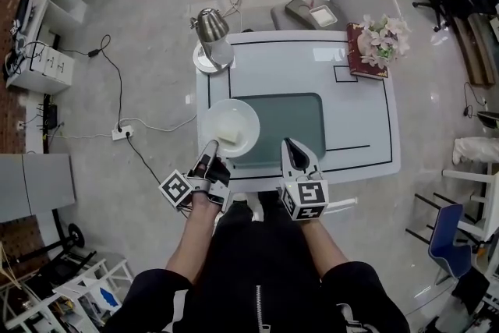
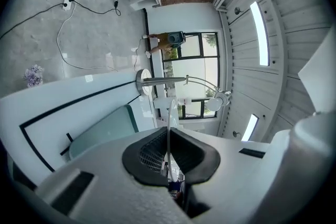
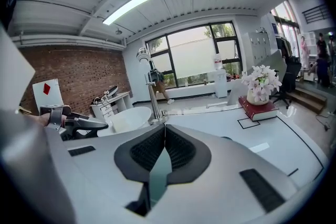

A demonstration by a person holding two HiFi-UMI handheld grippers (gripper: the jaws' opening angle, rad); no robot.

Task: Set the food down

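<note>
On white plate [image 1: 234,111], pale food block [image 1: 230,136]

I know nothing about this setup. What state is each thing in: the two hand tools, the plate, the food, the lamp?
left gripper: shut on the plate's near rim.
right gripper: shut, holding nothing.
plate: held about level over the left part of the table.
food: lying on the plate.
lamp: upright at the table's far left corner.

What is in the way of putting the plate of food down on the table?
Nothing that shows. The plate, pinched by the left gripper, is over the left edge of the green mat, which is bare. The lamp and flowers stand farther back.
</note>
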